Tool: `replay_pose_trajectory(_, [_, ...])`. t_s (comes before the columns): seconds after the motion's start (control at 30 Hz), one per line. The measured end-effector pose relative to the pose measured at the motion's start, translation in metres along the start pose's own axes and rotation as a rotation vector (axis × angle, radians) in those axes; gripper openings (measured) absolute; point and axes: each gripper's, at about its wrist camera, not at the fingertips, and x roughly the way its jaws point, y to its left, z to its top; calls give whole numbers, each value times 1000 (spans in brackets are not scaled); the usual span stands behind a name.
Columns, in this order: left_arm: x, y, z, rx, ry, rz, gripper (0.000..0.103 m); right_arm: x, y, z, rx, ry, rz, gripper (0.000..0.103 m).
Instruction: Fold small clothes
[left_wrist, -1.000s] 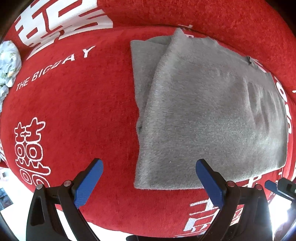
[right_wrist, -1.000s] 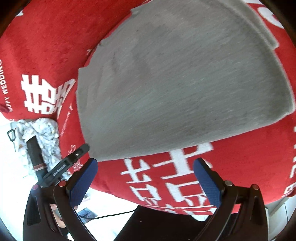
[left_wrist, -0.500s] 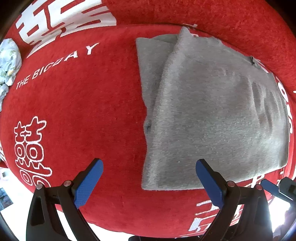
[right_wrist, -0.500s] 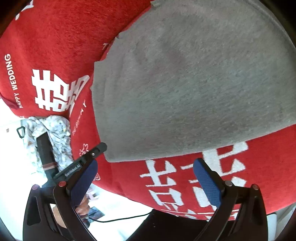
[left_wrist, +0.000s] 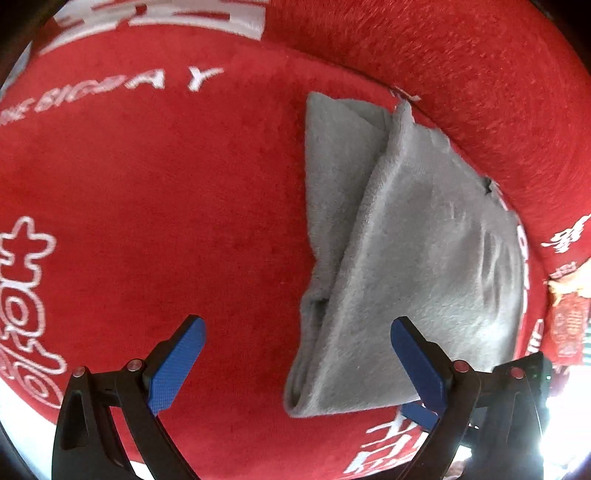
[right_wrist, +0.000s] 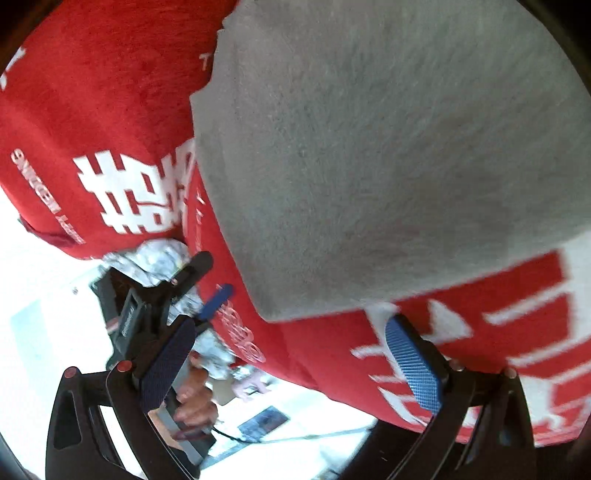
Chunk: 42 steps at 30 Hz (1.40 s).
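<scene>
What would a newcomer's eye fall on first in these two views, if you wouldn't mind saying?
First, the grey cloth, folded over on itself, lying right of centre in the left wrist view and filling the upper right of the right wrist view. Next, the red blanket under it, with bold white characters and lettering. Both grippers, left and right, stand at the near edge, jaws open and empty.

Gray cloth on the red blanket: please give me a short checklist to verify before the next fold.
1. Left gripper open and empty: ok.
2. Right gripper open and empty: ok.
3. Gray cloth lies on the red blanket, already folded over itself: ok.
4. Folded layers line up: not ok, a lower layer sticks out on one side.
5. Near edge of the cloth within reach of both grippers: ok.
6. Far edge flat: cannot tell.
</scene>
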Motion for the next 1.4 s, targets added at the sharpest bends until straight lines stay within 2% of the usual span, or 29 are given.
replay_pose_trajectory(0.2, [11,-2,4,-13,36,-127,101,7,12,8,43,-80,37,101])
replay_pose_trajectory(0.27, [13,-2,7,-14,49,-172,101,9,10,13,94,-82,52,61])
replay_pose_trajectory(0.3, [11,-3,4,-13,53,-184,101,11,7,16,119,-71,47,16])
replay_pose_trajectory(0.33, [14,-4,7,-12,58,-196,101,11,4,19,137,-65,63,10])
replay_pose_trajectory(0.47, [26,-13,20,-23,85,-248,101,-4,21,25,54,-75,123,9])
replay_pose_trajectory(0.67, [42,-25,49,-50,127,-402,101,-24,58,22,-86,-50,145,9])
replay_pose_trajectory(0.7, [44,-33,53,-41,119,-411,91,-25,59,21,-91,-40,142,9])
replay_pose_trajectory(0.73, [43,-40,56,-19,109,-424,68,-24,58,20,-92,-32,132,9])
replay_pose_trajectory(0.77, [43,-49,59,7,110,-417,59,-22,56,18,-93,-19,111,9])
replay_pose_trajectory(0.8, [45,-60,61,43,112,-390,40,-19,53,14,-100,14,61,9])
replay_pose_trajectory(0.83, [48,-72,61,84,117,-363,26,-16,50,11,-106,48,22,10])
replay_pose_trajectory(0.9, [49,-84,59,149,116,-298,26,-14,45,5,-138,141,-79,13])
replay_pose_trajectory(0.97, [49,-88,56,190,103,-236,26,-24,47,2,-203,181,-142,14])
replay_pose_trajectory(1.0, [50,-89,55,196,100,-217,27,-35,51,4,-246,160,-182,17])
replay_pose_trajectory(1.03, [50,-89,54,191,98,-203,27,-46,54,8,-278,135,-213,26])
replay_pose_trajectory(1.07, [50,-86,53,182,96,-198,27,-56,56,14,-302,99,-246,30])
replay_pose_trajectory(1.1, [52,-86,54,163,99,-191,38,-71,59,26,-323,32,-296,35])
replay_pose_trajectory(1.13, [53,-84,54,139,96,-185,46,-79,60,35,-328,-4,-317,35])
replay_pose_trajectory(1.17, [54,-86,54,125,89,-194,46,-89,61,49,-331,-57,-338,35])
replay_pose_trajectory(1.2, [54,-85,54,117,86,-194,46,-96,62,61,-332,-100,-361,33])
replay_pose_trajectory(1.27, [53,-88,53,125,72,-173,44,-99,65,78,-347,-147,-396,17])
replay_pose_trajectory(1.3, [52,-92,52,136,57,-145,35,-100,66,87,-354,-161,-420,8])
replay_pose_trajectory(1.37, [47,-97,51,159,35,-130,23,-91,70,98,-388,-174,-452,8])
replay_pose_trajectory(1.4, [45,-101,50,166,26,-122,22,-83,71,101,-413,-168,-476,8])
